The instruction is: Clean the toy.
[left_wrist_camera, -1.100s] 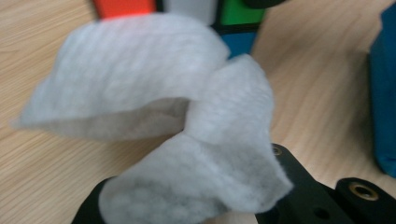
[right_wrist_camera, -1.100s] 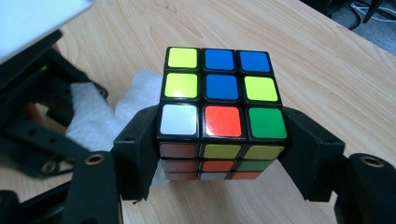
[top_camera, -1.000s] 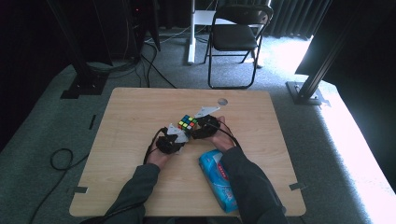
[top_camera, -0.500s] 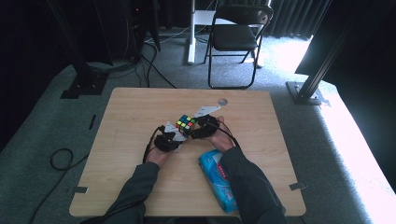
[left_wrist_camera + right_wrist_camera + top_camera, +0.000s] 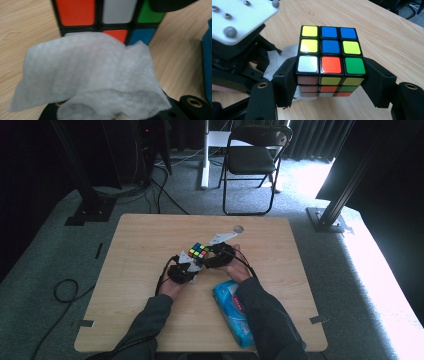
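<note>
Hardly anything differs from the high view a second ago: both hands sit at the same spot near the middle of the tabletop (image 5: pixel 140 250), the cube between them, and the blue packet (image 5: pixel 232 312) lies as before by the person's right forearm. The right gripper (image 5: pixel 331 82) is clamped on the puzzle cube (image 5: pixel 329 52), its two black jaws pressing the cube's opposite sides low down, so the cube stands upright between them just above the wood. The left gripper (image 5: pixel 117 113) holds a white wipe (image 5: pixel 87 75); its jaws are buried under the cloth, so they appear closed on it, though the gap itself is hidden. In the left gripper view the wipe is bunched and draped against the cube's near face, covering part of the lower rows. In the right gripper view the wipe shows as a crumpled white patch touching the cube's left side, behind the jaw. The cube is scrambled: its top shows yellow, blue, white, orange and green squares in black edging, and the stickers look clean and glossy.
</note>
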`<state>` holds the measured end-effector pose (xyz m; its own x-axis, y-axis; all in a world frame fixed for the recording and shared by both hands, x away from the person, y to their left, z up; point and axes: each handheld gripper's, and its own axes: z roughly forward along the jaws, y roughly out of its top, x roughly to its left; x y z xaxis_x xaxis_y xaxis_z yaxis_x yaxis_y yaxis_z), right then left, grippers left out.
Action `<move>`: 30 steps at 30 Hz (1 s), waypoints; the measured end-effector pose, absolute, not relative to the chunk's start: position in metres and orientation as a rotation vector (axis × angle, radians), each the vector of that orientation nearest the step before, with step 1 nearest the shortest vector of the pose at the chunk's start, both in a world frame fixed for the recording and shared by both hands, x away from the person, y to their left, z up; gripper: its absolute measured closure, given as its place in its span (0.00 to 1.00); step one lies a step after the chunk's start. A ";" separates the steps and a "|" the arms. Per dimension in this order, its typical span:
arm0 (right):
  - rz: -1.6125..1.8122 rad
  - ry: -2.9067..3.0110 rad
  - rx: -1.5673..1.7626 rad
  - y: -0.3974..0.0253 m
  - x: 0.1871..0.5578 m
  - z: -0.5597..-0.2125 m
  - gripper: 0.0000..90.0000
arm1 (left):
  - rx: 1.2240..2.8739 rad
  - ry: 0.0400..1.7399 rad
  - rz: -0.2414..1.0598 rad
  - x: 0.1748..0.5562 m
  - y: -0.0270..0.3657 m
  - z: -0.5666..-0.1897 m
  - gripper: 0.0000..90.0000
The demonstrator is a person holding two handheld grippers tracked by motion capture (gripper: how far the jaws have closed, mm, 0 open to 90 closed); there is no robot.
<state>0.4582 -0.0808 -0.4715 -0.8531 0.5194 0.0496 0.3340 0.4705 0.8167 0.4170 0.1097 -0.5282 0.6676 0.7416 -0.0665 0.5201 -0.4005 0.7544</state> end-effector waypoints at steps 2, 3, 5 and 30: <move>1.329 2.512 0.740 -0.081 0.458 -0.471 0.38 | 2.091 0.984 0.370 0.419 0.112 -0.528 0.94; 1.332 2.513 0.740 -0.081 0.458 -0.471 0.38 | 2.087 0.994 0.373 0.420 0.114 -0.528 0.94; 1.336 2.514 0.739 -0.081 0.458 -0.471 0.38 | 2.075 1.017 0.381 0.422 0.118 -0.528 0.94; 1.373 2.486 0.781 -0.083 0.461 -0.470 0.38 | 2.068 0.983 0.377 0.417 0.102 -0.524 0.94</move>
